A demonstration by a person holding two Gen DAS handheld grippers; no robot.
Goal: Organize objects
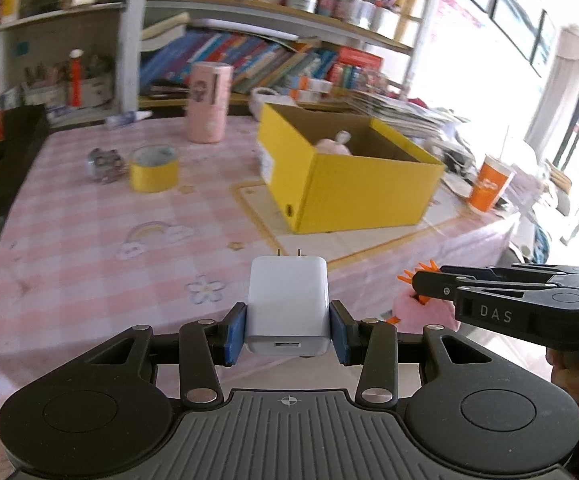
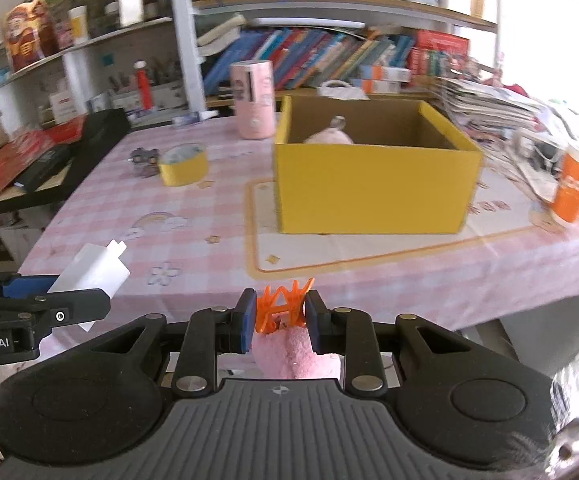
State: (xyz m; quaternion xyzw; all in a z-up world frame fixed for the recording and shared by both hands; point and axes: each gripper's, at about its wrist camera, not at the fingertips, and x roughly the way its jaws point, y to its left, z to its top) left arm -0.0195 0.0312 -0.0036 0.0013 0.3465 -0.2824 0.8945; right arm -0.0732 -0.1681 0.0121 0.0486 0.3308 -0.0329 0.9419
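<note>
My left gripper (image 1: 288, 326) is shut on a white plug charger (image 1: 288, 304), prongs pointing forward; the same charger (image 2: 89, 274) shows at the left of the right wrist view. My right gripper (image 2: 281, 322) is shut on an orange claw clip (image 2: 285, 304) attached to a pink plush piece (image 2: 295, 354); that clip and plush (image 1: 423, 308) appear at the right of the left wrist view. Both hover over the near edge of the pink checked table (image 2: 193, 216). Ahead stands an open yellow box (image 2: 373, 188) with a pink item (image 2: 329, 136) inside.
On the table lie a yellow tape roll (image 2: 183, 166), a small grey object (image 2: 144, 159), a pink cylinder (image 2: 253, 98) and an orange cup (image 2: 575, 184). Bookshelves (image 2: 329, 52) rise behind. A black stand (image 2: 69, 160) sits left; stacked papers (image 2: 489, 108) lie at the right.
</note>
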